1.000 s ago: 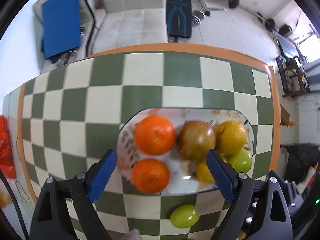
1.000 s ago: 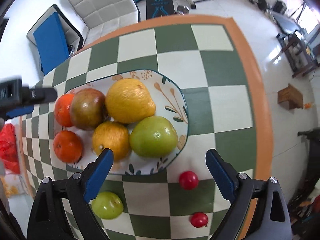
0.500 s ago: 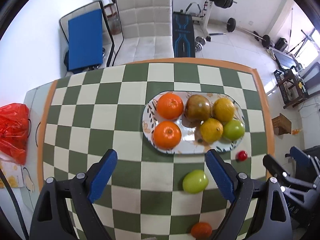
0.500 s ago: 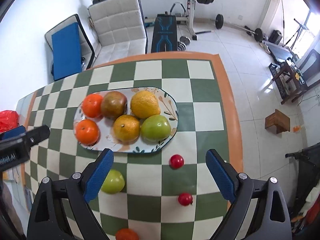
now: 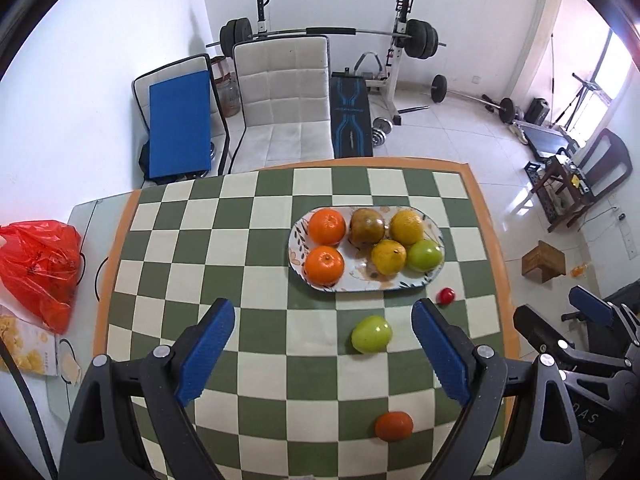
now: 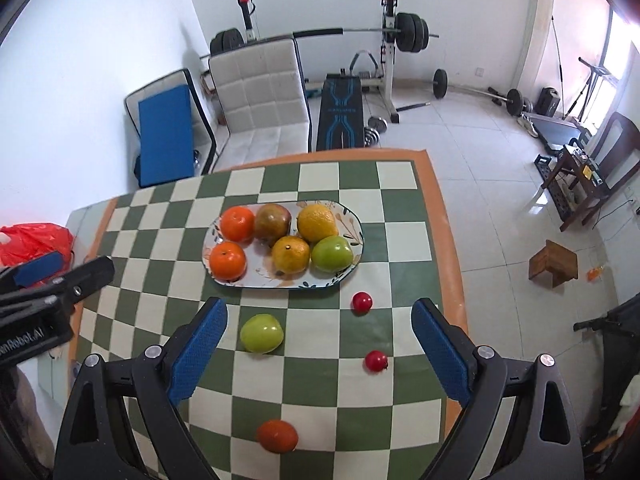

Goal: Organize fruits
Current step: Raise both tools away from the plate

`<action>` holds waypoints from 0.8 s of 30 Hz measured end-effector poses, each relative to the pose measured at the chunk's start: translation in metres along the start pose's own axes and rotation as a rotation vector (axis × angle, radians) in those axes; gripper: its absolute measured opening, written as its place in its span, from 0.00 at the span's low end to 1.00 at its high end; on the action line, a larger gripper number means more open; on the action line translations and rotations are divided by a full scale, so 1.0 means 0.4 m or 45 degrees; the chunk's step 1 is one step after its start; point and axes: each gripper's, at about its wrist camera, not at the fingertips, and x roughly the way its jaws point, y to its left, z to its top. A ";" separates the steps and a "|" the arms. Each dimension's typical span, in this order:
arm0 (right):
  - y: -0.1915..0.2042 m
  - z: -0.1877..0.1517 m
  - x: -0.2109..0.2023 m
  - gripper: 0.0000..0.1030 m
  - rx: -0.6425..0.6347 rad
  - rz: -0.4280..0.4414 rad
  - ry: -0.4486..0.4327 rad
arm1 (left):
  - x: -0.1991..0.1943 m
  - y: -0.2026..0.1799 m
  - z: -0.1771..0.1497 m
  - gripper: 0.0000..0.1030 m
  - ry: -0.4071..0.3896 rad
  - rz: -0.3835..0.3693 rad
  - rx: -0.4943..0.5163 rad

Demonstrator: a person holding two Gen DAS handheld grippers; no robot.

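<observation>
While both grippers hang high over the checkered table (image 5: 248,240), neither one holds anything. The left gripper (image 5: 323,350) has its blue fingers (image 5: 206,350) spread wide apart, with only the table between them. The right gripper (image 6: 319,346) is spread wide too, and nothing sits in its grasp. On the far side of the table lies an oval plate (image 6: 352,224) with leaf drawings on its rim. Six fruits sit on it: two oranges (image 6: 228,260) at the left end, a brownish apple (image 6: 273,221) at the back, two yellow fruits (image 6: 291,254) in the middle, and a green apple (image 6: 332,254) at the right end. More fruits lie loose on the table, nearer than the plate. A second green apple (image 6: 262,333) sits just in front of the plate. Two small red fruits (image 6: 362,302) lie to its right, one near the plate's edge and one (image 6: 376,361) closer in. A dark orange fruit (image 6: 277,435) lies nearest of all, well apart from the plate. A red plastic bag (image 5: 38,264) sits off the left side of the table.
</observation>
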 end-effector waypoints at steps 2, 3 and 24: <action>0.003 -0.012 -0.034 0.93 0.006 0.009 -0.016 | -0.018 -0.003 -0.012 0.88 -0.012 0.000 0.001; 0.005 -0.016 -0.047 0.93 0.006 0.005 -0.023 | -0.028 -0.003 -0.016 0.88 -0.017 -0.008 -0.004; 0.001 -0.090 0.007 0.93 0.118 0.109 0.113 | 0.068 0.033 -0.098 1.00 0.164 0.082 -0.053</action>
